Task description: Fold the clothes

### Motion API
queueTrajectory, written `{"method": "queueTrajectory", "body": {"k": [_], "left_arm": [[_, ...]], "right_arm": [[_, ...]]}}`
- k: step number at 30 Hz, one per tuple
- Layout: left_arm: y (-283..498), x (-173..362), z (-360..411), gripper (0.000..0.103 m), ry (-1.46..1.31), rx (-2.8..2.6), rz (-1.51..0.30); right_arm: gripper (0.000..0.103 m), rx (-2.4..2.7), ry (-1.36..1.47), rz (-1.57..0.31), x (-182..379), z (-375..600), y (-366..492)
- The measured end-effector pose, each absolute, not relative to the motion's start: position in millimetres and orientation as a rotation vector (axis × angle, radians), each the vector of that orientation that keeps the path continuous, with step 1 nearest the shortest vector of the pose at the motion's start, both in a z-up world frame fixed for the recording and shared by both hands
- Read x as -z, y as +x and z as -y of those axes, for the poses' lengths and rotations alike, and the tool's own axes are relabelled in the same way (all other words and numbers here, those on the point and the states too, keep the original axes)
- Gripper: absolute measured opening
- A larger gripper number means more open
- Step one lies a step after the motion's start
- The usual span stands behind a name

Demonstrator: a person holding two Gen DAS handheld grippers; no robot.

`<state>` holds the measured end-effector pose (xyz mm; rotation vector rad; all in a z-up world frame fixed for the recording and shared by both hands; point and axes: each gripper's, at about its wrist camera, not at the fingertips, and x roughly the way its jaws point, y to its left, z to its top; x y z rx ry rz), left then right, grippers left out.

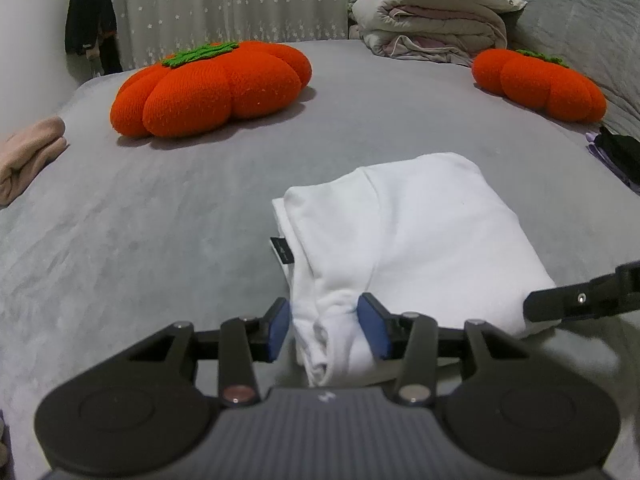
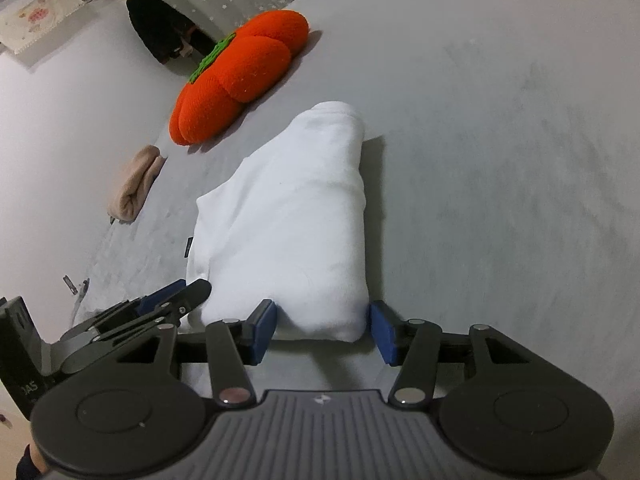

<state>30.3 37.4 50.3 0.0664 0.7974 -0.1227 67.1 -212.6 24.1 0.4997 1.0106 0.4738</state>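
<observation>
Left gripper [image 1: 326,326] parted, straddling folded white garment [image 1: 416,240] | right gripper [image 2: 324,328] parted | plush grey bedspread [image 1: 140,220]

"JAS" on left tool [image 2: 172,300] body, partly cut off

folded white garment [image 1: 416,232], flat on the grey bed [image 1: 160,220]

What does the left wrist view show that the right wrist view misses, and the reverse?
Left wrist only: a second orange pumpkin cushion and stacked quilts at the far right. Right wrist only: a patterned cloth at top left. Both: the folded white garment, the large pumpkin cushion, the beige folded cloth and a dark hanging garment.
</observation>
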Motion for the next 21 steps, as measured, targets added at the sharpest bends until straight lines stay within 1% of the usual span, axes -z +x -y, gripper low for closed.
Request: {"method": "queueTrajectory", "body": {"k": [9,16,21], "left_arm": [[30.8,-50.3,-38.7,0.041,0.051,0.121,-0.801],[31.5,-50.4,-40.9,0.041,0.03,0.123,-0.806],[31.9,-50.4,-43.1,0.041,0.015,0.125,-0.81]], "right_arm": [[0.057,-0.477,0.581,-1.002,-15.9,213.6,66.8],[0.066,-0.47,0.614,-0.942,-11.3,206.7,62.4],[0.064,-0.455,0.647,-0.92,-10.7,207.2,61.9]]}}
